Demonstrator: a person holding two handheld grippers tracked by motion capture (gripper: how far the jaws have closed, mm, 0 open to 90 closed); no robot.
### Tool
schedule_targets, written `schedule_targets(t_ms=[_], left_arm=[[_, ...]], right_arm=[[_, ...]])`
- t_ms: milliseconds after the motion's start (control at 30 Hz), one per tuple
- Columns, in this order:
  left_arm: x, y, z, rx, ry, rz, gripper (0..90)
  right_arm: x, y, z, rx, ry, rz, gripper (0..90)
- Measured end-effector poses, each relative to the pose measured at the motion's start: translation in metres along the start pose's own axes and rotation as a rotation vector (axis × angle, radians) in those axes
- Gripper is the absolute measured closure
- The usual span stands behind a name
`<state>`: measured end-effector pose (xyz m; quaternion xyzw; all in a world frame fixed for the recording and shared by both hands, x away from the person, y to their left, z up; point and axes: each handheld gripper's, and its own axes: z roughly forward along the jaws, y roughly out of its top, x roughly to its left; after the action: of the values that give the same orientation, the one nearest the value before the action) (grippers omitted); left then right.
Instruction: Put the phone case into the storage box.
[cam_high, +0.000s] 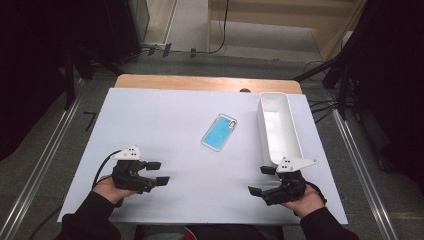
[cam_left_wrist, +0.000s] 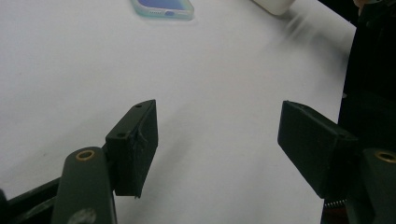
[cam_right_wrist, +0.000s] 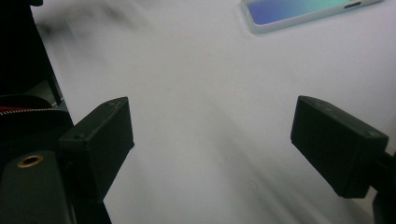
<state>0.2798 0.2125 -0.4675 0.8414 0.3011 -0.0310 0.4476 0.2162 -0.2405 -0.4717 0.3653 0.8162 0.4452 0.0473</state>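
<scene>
I hold my left gripper (cam_high: 158, 172) low over the near left part of the white table (cam_high: 165, 200), its jaws spread apart with nothing between them. My right gripper (cam_high: 261, 180) sits at the near right, jaws likewise parted and empty, just in front of the near end of the white bin (cam_high: 280, 127).

The phone (cam_high: 219, 132), in a clear case showing blue, lies flat on the table toward the middle, tilted on a diagonal. It is well apart from both grippers, farther from me than either, and lies between them across the table, somewhat closer to the right one. It lies near the bin's left wall without touching it.

In the left gripper view the phone's end (cam_left_wrist: 163, 8) shows at the top edge, well beyond my open jaws and left of the gap. In the right gripper view the phone (cam_right_wrist: 303, 11) lies at the top right, again well beyond the jaw tips.
</scene>
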Motion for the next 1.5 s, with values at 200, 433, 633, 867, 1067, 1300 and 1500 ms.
schedule_targets(t_ms=[200,433,633,867,1067,1300,1500], left_arm=[[0.0003,0.0001,0.0001,-0.003,0.003,-0.006,28.5],[0.0006,0.0004,0.0006,0.002,-0.012,-0.014,28.5],[0.0014,0.0005,-0.0004,-0.002,0.000,-0.018,28.5],[0.0013,0.0006,-0.0006,0.000,0.001,-0.018,28.5],[0.0017,0.0009,-0.0006,-0.005,-0.007,-0.034,28.4],[0.0014,0.0009,-0.0005,0.001,-0.004,-0.028,28.4],[0.0014,0.0008,-0.0004,0.003,-0.003,-0.026,28.4]], right_arm=[[0.0012,0.0003,0.0003,-0.002,0.005,0.004,11.9],[0.0011,0.0005,0.0003,-0.002,0.008,0.008,11.9],[0.0003,0.0006,0.0002,-0.008,0.007,0.005,11.9],[0.0004,0.0008,0.0004,-0.006,0.006,0.007,11.9],[0.0005,0.0006,0.0003,-0.004,0.008,0.009,11.9],[0.0000,0.0006,0.0000,-0.008,0.008,0.005,11.9],[0.0000,0.0006,-0.0002,-0.009,0.007,0.009,11.9]])
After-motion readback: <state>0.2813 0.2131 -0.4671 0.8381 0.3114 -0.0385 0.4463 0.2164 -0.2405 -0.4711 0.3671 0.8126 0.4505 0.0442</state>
